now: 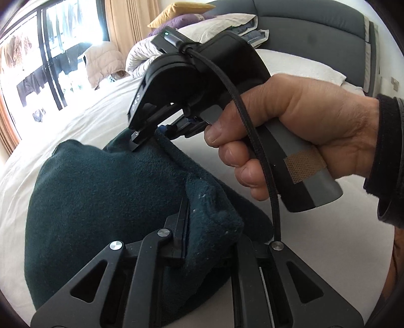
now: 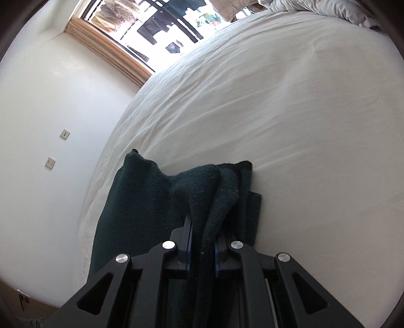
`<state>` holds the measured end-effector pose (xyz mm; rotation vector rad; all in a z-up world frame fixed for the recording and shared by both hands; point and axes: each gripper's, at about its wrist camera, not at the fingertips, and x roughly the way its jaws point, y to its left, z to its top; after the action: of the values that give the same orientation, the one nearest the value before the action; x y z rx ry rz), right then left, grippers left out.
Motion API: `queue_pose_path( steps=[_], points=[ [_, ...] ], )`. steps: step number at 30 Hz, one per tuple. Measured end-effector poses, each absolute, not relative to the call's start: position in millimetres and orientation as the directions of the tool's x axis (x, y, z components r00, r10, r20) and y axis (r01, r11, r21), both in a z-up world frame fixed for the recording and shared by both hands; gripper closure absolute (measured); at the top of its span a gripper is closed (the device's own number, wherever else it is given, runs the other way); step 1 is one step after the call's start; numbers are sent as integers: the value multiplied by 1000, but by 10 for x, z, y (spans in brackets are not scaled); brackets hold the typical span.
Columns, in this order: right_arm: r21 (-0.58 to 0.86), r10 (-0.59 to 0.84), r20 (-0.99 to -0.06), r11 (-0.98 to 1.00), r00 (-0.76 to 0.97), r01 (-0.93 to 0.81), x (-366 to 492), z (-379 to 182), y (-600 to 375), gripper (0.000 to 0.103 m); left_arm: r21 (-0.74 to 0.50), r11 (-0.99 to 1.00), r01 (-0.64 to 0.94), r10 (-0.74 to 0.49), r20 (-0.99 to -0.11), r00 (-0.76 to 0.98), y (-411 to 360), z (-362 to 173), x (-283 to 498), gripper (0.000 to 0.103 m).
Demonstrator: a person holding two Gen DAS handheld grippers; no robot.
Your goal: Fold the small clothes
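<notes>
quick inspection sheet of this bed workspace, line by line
surface: white bed sheet, lightly wrinkled.
job's things: one dark green fleece garment, bunched, part lifted off the sheet.
clutter: pillows and folded bedding piled at the headboard; beige jacket near the window.
grippers: left gripper shut on a fold of the garment; right gripper shut on its edge, held by a hand.
cables: black braided cable runs down the right gripper's handle.
surroundings: window with clothes hanging outside, curtain, white wall with two wall sockets.
</notes>
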<state>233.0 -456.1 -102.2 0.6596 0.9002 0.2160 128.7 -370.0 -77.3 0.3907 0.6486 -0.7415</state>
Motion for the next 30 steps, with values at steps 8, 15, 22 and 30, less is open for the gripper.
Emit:
queue_pose_path(
  steps=[8, 15, 22, 30],
  points=[
    [706, 470, -586, 696, 661, 131, 2412, -1063, -4640, 75, -86, 657, 749, -611, -642, 463, -3395, -553, 1084, 42],
    [776, 493, -499, 620, 713, 115, 2465, -1026, -4774, 54, -197, 690, 697, -659, -569, 492, -2620, -335, 936, 34],
    [694, 349, -585, 682, 732, 229, 2456, -940, -4890, 49, -231, 812, 536, -560, -566, 605, -1959, -252, 1274, 34],
    [668, 469, -512, 744, 720, -10, 1778, -502, -4263, 48, -178, 846, 503, -508, -553, 660, -1753, -277, 1548, 34]
  ],
)
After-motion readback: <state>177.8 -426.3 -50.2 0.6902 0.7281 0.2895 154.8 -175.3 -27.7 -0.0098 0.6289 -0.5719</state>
